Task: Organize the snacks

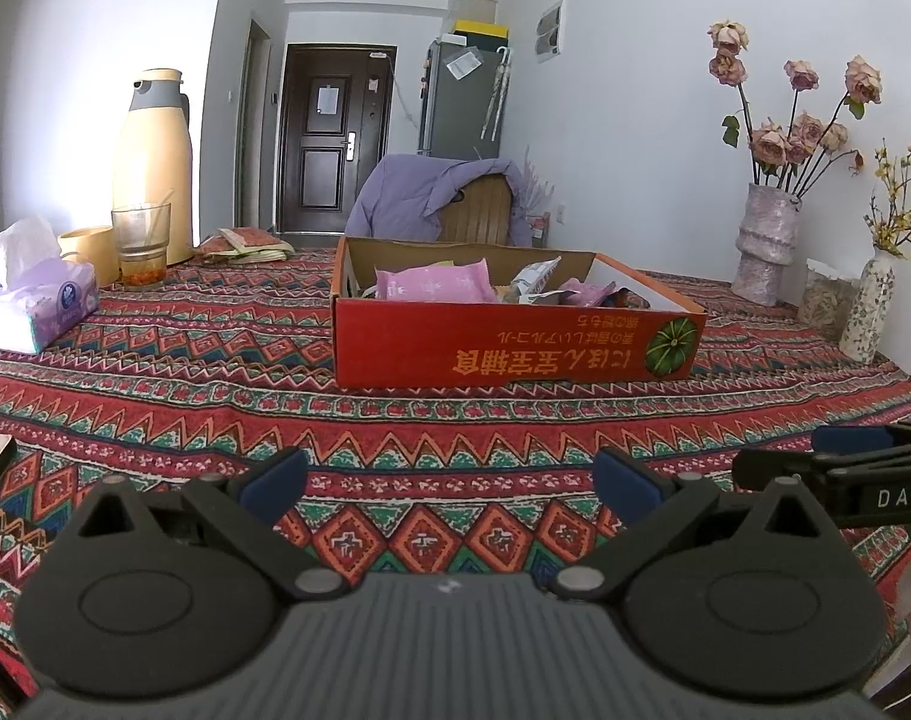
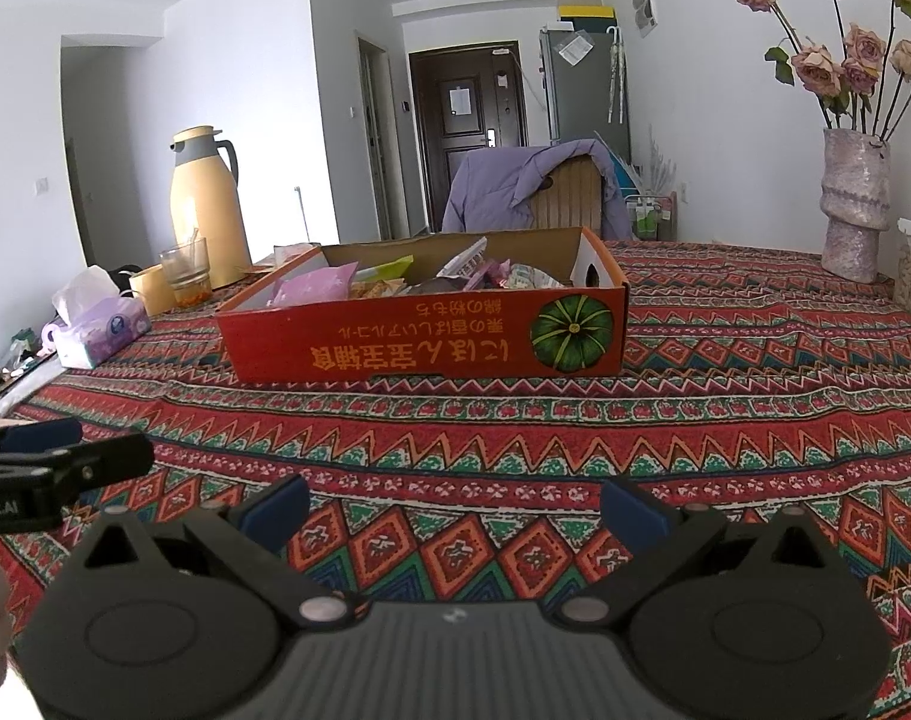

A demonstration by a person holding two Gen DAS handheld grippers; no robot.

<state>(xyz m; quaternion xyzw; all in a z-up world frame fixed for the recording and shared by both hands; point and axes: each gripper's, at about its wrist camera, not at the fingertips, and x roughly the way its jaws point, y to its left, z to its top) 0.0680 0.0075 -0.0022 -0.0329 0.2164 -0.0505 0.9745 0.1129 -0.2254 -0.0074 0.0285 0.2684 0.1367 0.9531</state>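
Blue-padded and spread wide, nothing between the fingers: left gripper (image 1: 449,483) and right gripper (image 2: 455,501), both low over the patterned tablecloth (image 1: 215,396), side by side near the table's front edge, each one's tip visible in the other's camera. Probably parked here, either before the first reach or with the sorting done. Farther on, well apart from both: red cardboard box (image 2: 425,342), print upside down, snack packets (image 1: 434,282) piled loosely inside rather than in rows. Off to the left, likely set aside to leave working room: tissue pack (image 1: 35,312), glass (image 1: 140,243), cream thermos (image 1: 152,162). Right, at the back: vase of dried roses (image 1: 764,240).
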